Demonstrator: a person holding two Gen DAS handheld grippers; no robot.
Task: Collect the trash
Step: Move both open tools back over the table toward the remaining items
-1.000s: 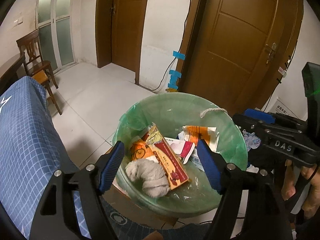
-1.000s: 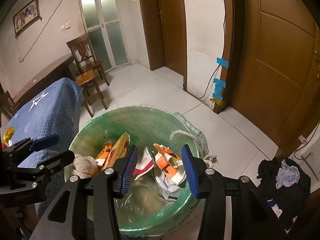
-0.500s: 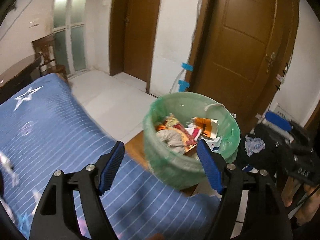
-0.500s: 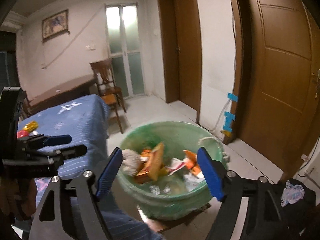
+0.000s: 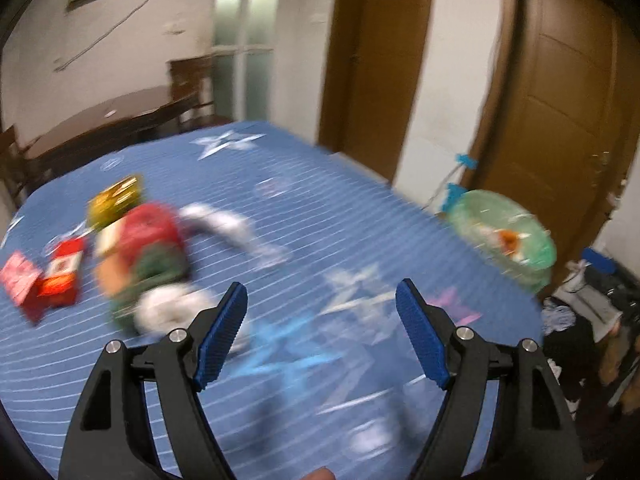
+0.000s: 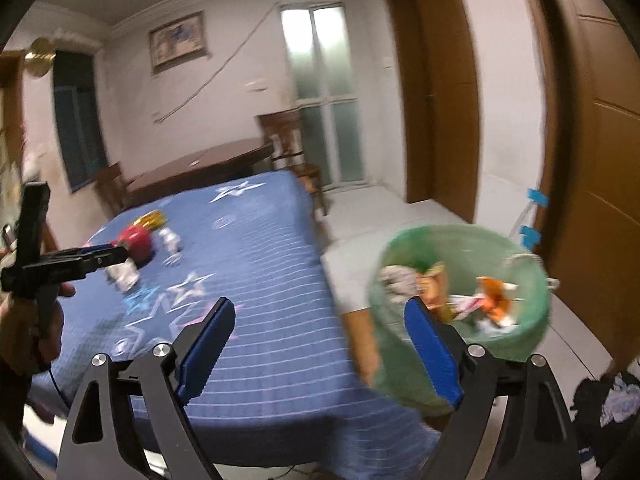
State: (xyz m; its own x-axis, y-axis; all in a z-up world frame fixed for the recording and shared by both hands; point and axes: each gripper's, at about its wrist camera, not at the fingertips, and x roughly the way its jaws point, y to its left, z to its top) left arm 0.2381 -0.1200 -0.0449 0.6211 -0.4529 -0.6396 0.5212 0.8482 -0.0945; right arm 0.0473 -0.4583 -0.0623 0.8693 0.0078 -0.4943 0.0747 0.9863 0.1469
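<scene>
On the far left of the blue striped tablecloth [image 5: 304, 216] lie two red packets [image 5: 40, 276], side by side and close together. Just right of them sits a gold wrapper [image 5: 116, 196], and below it a red and green bag [image 5: 140, 256], too blurred to read. A crumpled white tissue [image 5: 172, 308] lies against the bag's near edge, and a second piece of white paper [image 5: 232, 228] stretches away to the right of the bag.

The left gripper [image 5: 320, 332] hovers over the cloth near the tissue, its blue-padded jaws spread wide with nothing between them. In the right wrist view the same gripper [image 6: 100, 258] shows side-on at the far left, above the trash on the cloth.

The right gripper [image 6: 316, 344] hangs over the table's right edge, jaws also wide and empty.

Furthest right, off the table's corner, stands the bin [image 6: 532, 308], lined with a translucent green bag. It holds a grey-white wad [image 6: 398, 280], an orange and yellow wrapper [image 6: 432, 284], and orange and white packaging [image 6: 494, 300], all piled loosely and blurred. The left wrist view shows the bin [image 5: 472, 208] beyond the table's far right edge, near a brown door [image 5: 560, 92].
</scene>
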